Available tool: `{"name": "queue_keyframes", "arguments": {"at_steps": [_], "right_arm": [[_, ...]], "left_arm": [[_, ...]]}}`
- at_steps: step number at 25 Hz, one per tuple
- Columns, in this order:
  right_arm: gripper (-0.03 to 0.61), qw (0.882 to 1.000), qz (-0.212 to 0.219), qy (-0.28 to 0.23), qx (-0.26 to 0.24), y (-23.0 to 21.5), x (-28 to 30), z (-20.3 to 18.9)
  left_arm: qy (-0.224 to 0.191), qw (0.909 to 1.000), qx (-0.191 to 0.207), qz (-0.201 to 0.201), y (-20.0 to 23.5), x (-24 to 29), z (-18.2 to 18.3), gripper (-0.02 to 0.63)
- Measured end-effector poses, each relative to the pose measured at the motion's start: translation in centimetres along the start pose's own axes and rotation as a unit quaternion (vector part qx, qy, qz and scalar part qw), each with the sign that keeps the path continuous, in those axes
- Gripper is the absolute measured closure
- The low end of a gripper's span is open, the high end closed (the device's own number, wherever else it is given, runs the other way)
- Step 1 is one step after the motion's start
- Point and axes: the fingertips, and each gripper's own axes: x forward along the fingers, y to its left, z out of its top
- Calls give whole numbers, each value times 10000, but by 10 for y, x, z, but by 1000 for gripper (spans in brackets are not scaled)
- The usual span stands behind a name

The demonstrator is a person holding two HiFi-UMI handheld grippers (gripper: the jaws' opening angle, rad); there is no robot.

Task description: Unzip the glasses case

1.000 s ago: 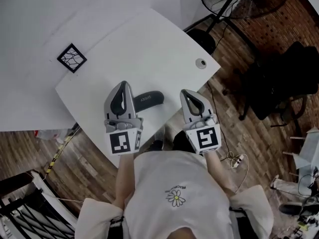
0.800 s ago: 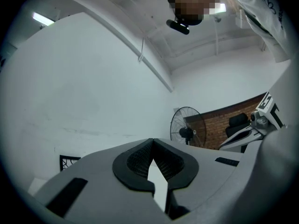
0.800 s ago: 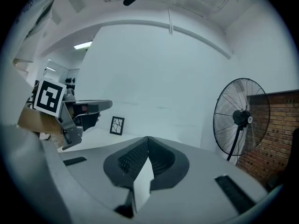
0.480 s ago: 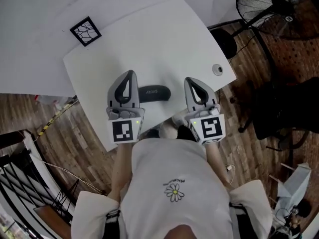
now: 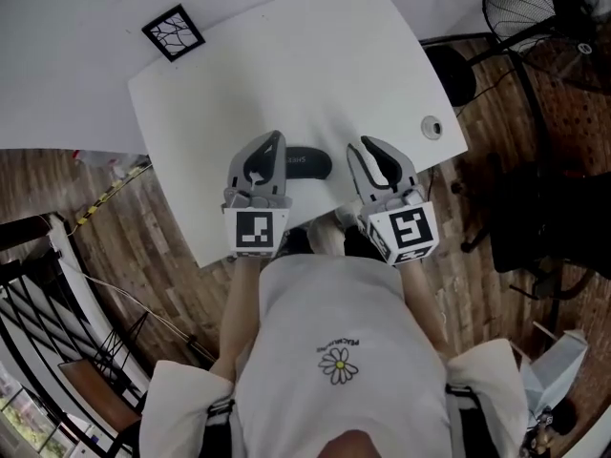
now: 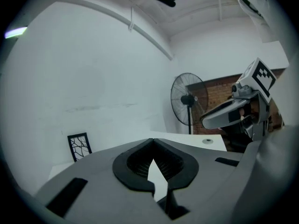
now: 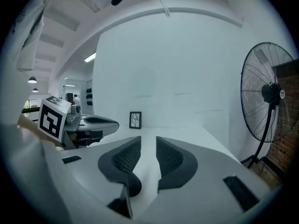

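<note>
Little has changed in the last second, from where I stand. The person's head has turned, so the table (image 5: pixel 286 55) sits differently in the head view, but the two grippers keep nearly the same places over its near edge. The case (image 5: pixel 310 163) lies where it lay, dark and flat on the white top, between the grippers. Its left end runs behind the left gripper (image 5: pixel 270 141), and the right gripper (image 5: pixel 370 147) stands just beside its other end.

Neither gripper has hold of it. In the left gripper view the jaws meet at their tips with nothing between them, only a sliver of table showing lower down. In the right gripper view the jaws stand a narrow way apart, also empty, and both views look over the case toward the far wall. The case shows in neither of them, so both grippers seem to be held above it.

I cannot make out the zip or its pull from here. I judge that the unzipping has not begun: one gripper must first come down to steady the case and the other must find the pull.
</note>
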Motion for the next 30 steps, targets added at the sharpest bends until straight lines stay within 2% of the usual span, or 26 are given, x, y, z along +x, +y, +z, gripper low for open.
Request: {"name": "queue_keyframes", "arguments": {"at_steps": [2,4,9,12,15,20,23,26,30], "right_arm": [[472,9993,178,330,63,7,1,-23],[466,9965,427,708,101,18,2,-51],[465,9849,862,1478,256,44,4,-113],[465,9777,991,1847,159,54,9,-142],[463,9703,1067,2173,-24,61,14,-166],[465,9610,1195,2490,-162,71,20,-185],[465,9584,1173,2592,-213,73,24,-190],[465,9564,1090,2698,-264,73,29,-194],[492,9571,967,2708,-361,71,32,-193]], "left_arm": [[446,9980,261,-351,-14,4,-17,601],[778,9946,345,-599,-25,4,-32,601],[1152,9912,32,-646,-32,-1,-55,601],[1443,9873,58,-659,-36,-1,-72,601],[1726,9822,-91,-731,-44,-2,-87,601],[2283,9701,-250,-789,-52,-6,-114,601],[2385,9676,-399,-722,-50,-3,-116,601],[2417,9667,-361,-757,-51,1,-116,601],[2802,9555,-496,-782,-56,2,-132,601]]}}
